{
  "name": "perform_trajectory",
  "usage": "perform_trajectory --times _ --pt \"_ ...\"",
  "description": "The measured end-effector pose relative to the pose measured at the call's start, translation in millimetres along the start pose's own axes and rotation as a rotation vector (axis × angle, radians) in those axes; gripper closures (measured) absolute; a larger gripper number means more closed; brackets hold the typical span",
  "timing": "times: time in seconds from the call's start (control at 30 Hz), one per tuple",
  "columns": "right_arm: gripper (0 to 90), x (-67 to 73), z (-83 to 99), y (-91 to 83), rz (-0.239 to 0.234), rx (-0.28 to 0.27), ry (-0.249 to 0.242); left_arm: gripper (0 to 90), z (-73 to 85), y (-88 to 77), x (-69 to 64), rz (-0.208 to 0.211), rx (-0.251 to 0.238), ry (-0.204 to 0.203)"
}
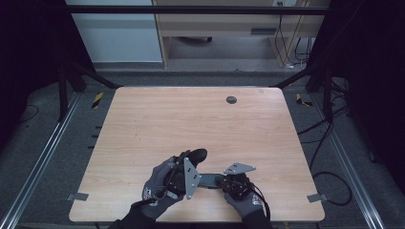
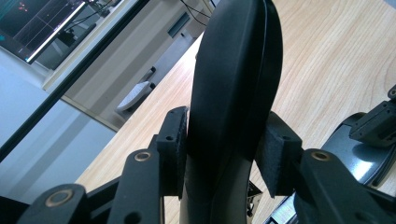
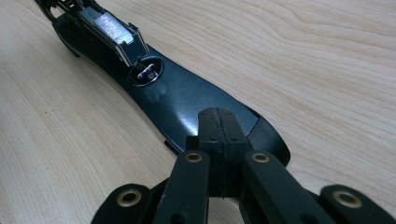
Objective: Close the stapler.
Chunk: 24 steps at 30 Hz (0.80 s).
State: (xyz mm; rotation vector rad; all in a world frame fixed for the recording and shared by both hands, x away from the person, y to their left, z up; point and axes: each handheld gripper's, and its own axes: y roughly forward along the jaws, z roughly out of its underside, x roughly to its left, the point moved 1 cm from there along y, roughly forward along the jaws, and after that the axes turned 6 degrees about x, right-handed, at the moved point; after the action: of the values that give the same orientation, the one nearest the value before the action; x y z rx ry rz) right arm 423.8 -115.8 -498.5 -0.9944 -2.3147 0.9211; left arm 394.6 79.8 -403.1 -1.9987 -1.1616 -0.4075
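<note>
Already we hold a black curved part (image 2: 233,93) in the left gripper (image 1: 191,164); the right gripper (image 3: 223,140), pressed together, pins the dark flat piece (image 3: 187,100) on the desk (image 1: 191,119); joining seems left.

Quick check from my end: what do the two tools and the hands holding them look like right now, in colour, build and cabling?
Both are black two-jaw tools with brass-coloured pivot pins on the linkage arms. The left tool and right tool each carry a grey three-cornered plate on top, and a black cable trails from the right one. The person wears grey knit gloves with small red markings and dark sleeves.
</note>
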Motion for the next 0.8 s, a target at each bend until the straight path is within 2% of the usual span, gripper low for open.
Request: perform_trajectory --times 0.4,0.57,0.6,0.63,0.8 --pt "90.0 0.5 0.1 0.5 -0.003 -0.007 0.004 57.0 -1.8 3.4 -6.2 -0.001 0.011 0.034" --pt "90.0 0.2 0.0 -0.9 -0.005 0.013 0.0 56.8 -2.3 5.4 -9.3 -0.001 0.011 0.048" --pt "90.0 0.2 0.1 0.1 -0.005 -0.003 0.001 56.7 -2.4 5.8 -10.0 -0.002 0.011 0.051" --pt "90.0 0.1 0.0 -0.8 -0.004 0.013 -0.002 56.7 -2.5 6.1 -10.8 0.0 0.014 0.053" --pt "90.0 0.4 0.0 -0.8 -0.001 0.013 -0.002 56.5 -3.2 8.9 -15.4 -0.004 0.015 0.075"
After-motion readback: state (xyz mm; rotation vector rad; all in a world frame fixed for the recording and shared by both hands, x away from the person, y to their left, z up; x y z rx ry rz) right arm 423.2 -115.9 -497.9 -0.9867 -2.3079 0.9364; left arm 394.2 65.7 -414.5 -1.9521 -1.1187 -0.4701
